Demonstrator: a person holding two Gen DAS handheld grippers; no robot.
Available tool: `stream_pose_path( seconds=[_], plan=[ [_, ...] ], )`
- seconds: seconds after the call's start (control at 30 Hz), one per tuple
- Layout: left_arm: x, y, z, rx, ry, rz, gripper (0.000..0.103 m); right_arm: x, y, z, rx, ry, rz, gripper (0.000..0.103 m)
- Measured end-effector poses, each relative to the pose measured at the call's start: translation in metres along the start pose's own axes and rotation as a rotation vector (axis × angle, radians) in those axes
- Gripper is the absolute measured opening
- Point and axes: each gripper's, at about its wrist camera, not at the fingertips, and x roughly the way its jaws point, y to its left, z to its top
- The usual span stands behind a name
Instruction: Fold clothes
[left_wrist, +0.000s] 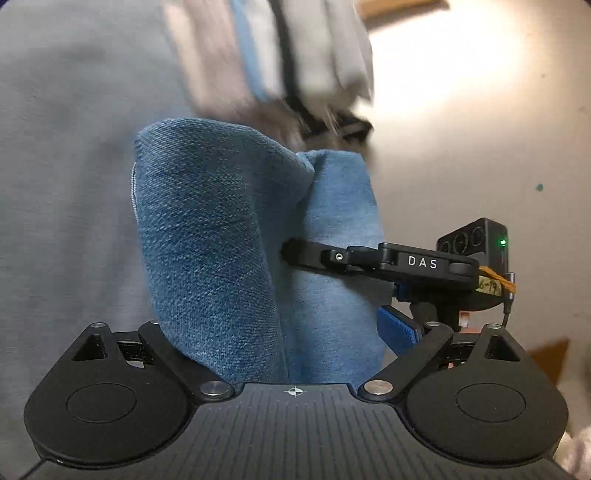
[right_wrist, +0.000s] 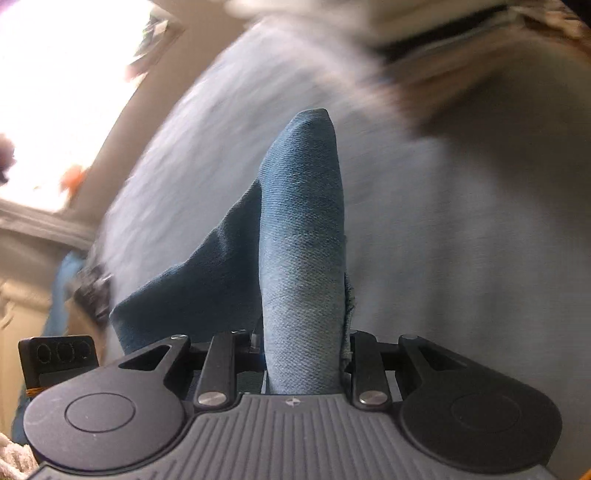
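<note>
Both views showed a blue denim-like garment (left_wrist: 207, 240) lifted off a pale grey surface (left_wrist: 66, 166), apparently a bed or table cover, though blur made it hard to tell. In the left wrist view the cloth ran straight up from between the linkages of the left hand-held gripper (left_wrist: 291, 354); its fingertips were buried under the fabric, so whether it was clamped could not be told for certain, though the cloth seemed to hang from it. Just to its right, the right hand-held gripper (left_wrist: 291, 253) reached in sideways with its tip pressed into a crease of the same garment.

In the right wrist view the right hand-held gripper (right_wrist: 301, 354) had its arms drawn in close around a thick bundled fold of the garment (right_wrist: 301, 240), clamped on it, with a loose flap falling away to its left.

Ahead of both tools lay a blurred stack of pale and dark cloth (left_wrist: 306, 55), possibly items already folded.

By my reading, the fold was midway: the garment was gathered and held at two points but not yet laid flat, creased or set on the stack.
</note>
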Motion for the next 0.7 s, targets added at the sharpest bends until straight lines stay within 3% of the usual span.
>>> stream_pose_path(
  seconds=[0.13,0.23,0.4,0.5,0.53,0.57,0.6,0.7],
  plan=[
    [0.094,-0.025,0.024,-0.021,0.074,-0.048,0.094,-0.039,-0.067,0.04,-0.058,0.02,-0.111,0.027],
    [0.154,-0.034,0.042,-0.01,0.127,-0.044,0.094,-0.05,-0.111,0.079,-0.122,0.064,-0.159,0.027],
    [0.215,-0.019,0.07,0.029,0.196,0.026,0.094,-0.019,-0.148,0.133,-0.216,0.142,-0.158,0.027],
    [0.232,0.01,0.073,0.038,0.225,0.143,0.094,0.015,-0.177,0.155,-0.231,0.18,-0.154,0.029],
    [0.233,0.021,0.07,0.033,0.238,0.179,0.091,0.029,-0.186,0.159,-0.228,0.192,-0.172,0.036],
    [0.227,0.024,0.07,0.04,0.242,0.158,0.09,0.033,-0.193,0.162,-0.216,0.193,-0.194,0.054],
    [0.221,0.028,0.069,0.047,0.245,0.138,0.091,0.035,-0.2,0.165,-0.201,0.191,-0.216,0.062],
    [0.189,0.032,0.067,0.065,0.207,0.155,0.097,0.01,-0.216,0.164,-0.144,0.105,-0.197,0.064]
  ],
)
